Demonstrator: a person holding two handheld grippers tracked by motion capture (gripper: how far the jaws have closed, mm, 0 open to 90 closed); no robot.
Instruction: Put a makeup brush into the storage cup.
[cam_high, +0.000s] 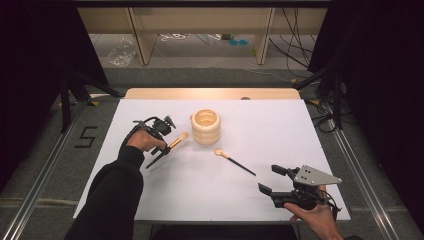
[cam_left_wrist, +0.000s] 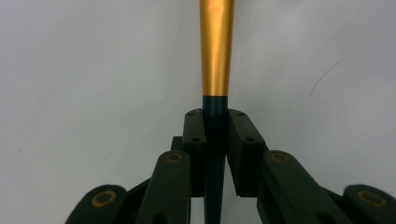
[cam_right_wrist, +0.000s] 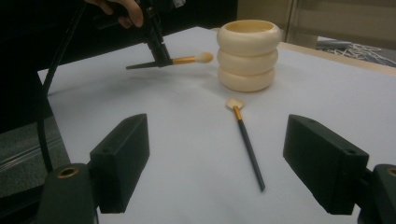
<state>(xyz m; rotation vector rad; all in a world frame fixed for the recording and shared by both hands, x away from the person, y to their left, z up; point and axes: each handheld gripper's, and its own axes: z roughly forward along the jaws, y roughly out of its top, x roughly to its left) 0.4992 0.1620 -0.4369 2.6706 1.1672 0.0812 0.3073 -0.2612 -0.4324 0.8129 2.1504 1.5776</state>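
My left gripper (cam_high: 165, 148) is shut on the dark handle of a makeup brush (cam_high: 176, 141), just below its gold ferrule (cam_left_wrist: 217, 46). The brush lies roughly level over the white table, and its cream head (cam_right_wrist: 204, 57) points toward a cream ribbed holder (cam_high: 205, 126) close by. A second brush (cam_high: 235, 163) lies flat on the table, with its pale head (cam_right_wrist: 235, 103) nearest the holder (cam_right_wrist: 250, 53). My right gripper (cam_high: 271, 179) hovers near the front right edge. It is open with nothing between its pads (cam_right_wrist: 122, 158), and the lying brush (cam_right_wrist: 247, 144) is ahead of it.
The white table top (cam_high: 280, 125) ends in a wooden strip (cam_high: 210, 93) at the back. Dark stands and cables (cam_high: 325, 107) flank both sides. Shelf legs (cam_high: 142, 42) and a plastic bag (cam_high: 121, 52) are on the floor beyond.
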